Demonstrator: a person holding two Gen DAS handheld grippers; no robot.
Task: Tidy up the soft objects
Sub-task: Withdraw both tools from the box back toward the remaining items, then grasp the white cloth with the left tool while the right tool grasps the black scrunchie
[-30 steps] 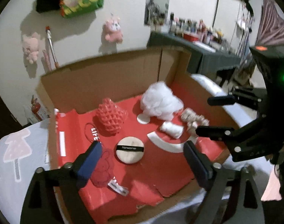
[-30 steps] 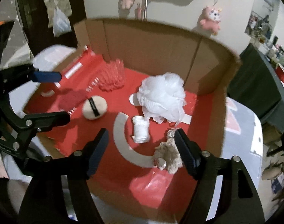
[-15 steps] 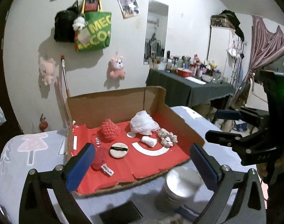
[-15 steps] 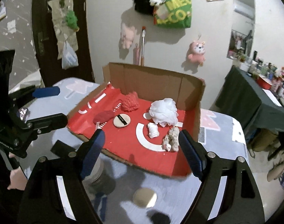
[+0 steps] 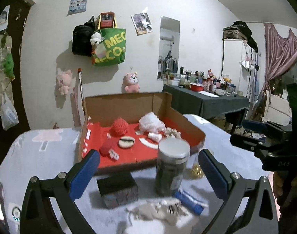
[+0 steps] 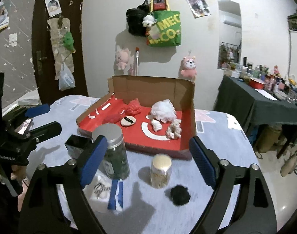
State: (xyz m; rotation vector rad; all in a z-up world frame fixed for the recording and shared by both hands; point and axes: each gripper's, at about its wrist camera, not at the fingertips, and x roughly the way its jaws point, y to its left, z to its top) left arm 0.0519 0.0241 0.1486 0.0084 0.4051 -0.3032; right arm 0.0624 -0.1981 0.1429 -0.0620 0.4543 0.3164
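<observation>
A cardboard box (image 5: pixel 128 103) (image 6: pixel 154 85) with a red floor holds soft items: a white mesh puff (image 5: pixel 151 123) (image 6: pixel 164 108), a red mesh puff (image 5: pixel 119 126) (image 6: pixel 133 108), a round powder puff (image 5: pixel 126 142) (image 6: pixel 127 121), a red cloth (image 5: pixel 107 148) (image 6: pixel 112 118), a white roll (image 5: pixel 155 136) (image 6: pixel 156 125) and a beige knotted bundle (image 5: pixel 172 131) (image 6: pixel 174 131). My left gripper (image 5: pixel 148 173) and my right gripper (image 6: pixel 146 161) are both open and empty, held back from the box above the table's near part.
On the patterned tablecloth (image 6: pixel 216 136) before the box stand a tall silver-lidded jar (image 5: pixel 172 165) (image 6: pixel 113 150), a small gold-lidded jar (image 6: pixel 161 170) and a black box (image 5: pixel 117 189) (image 6: pixel 77 146). A black fuzzy ball (image 6: pixel 180 195), a blue packet (image 6: pixel 115 194) and a white cloth (image 5: pixel 158 210) lie nearer.
Both grippers have pulled back and up from right over the box. The jars, black box and items in front of the box have come into view. Both stay open.
</observation>
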